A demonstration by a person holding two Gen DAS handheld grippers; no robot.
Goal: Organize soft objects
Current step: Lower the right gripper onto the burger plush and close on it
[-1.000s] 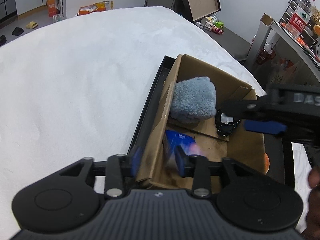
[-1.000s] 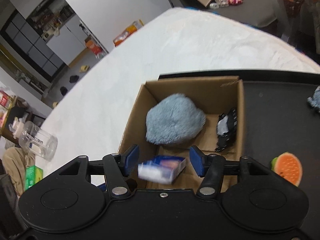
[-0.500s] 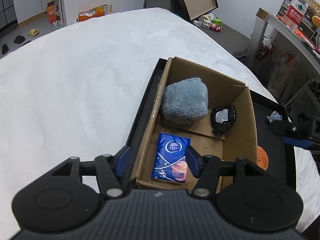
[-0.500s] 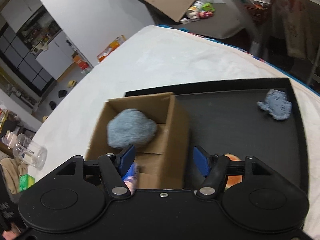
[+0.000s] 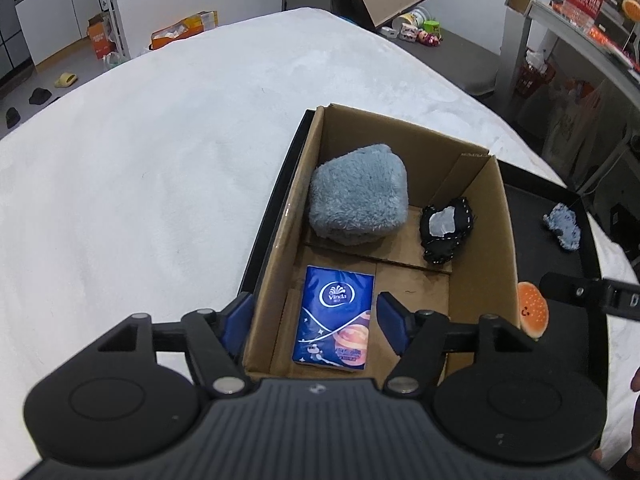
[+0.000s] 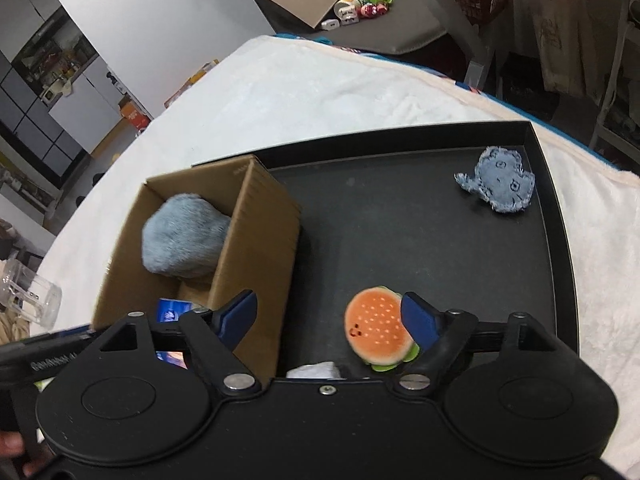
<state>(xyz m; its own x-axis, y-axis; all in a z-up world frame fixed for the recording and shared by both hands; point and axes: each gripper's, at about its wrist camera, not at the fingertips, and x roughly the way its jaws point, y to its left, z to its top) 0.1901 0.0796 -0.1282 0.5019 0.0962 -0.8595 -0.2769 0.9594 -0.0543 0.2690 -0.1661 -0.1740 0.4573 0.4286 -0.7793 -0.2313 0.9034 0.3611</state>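
- Setting: a white fleecy cover spreads over the work surface; on it lies a black tray, and beyond stand white cabinets and a leaning brown board.
- Box: open cardboard, standing at the left end of the tray, its near wall just ahead of the left gripper.
- Left gripper: jaws apart and just opened wider, gripping nothing; the left finger lies outside the box wall, the right finger above the box floor.
- Tissue pack: blue, flat on the box floor, seen between the left jaws but free of both pads.
- Plush: grey-blue, in the far left corner of the box, well ahead of the left jaws.
- Pouch: black with a pale centre, against the far right wall of the box.
- Right gripper: jaws wide and just opened further, empty, above the tray right of the box.
- Burger toy: orange, on the tray, seen between the right jaws near the right pad; contact cannot be judged.
- Denim toy: far right tray corner, well ahead of the right jaws.
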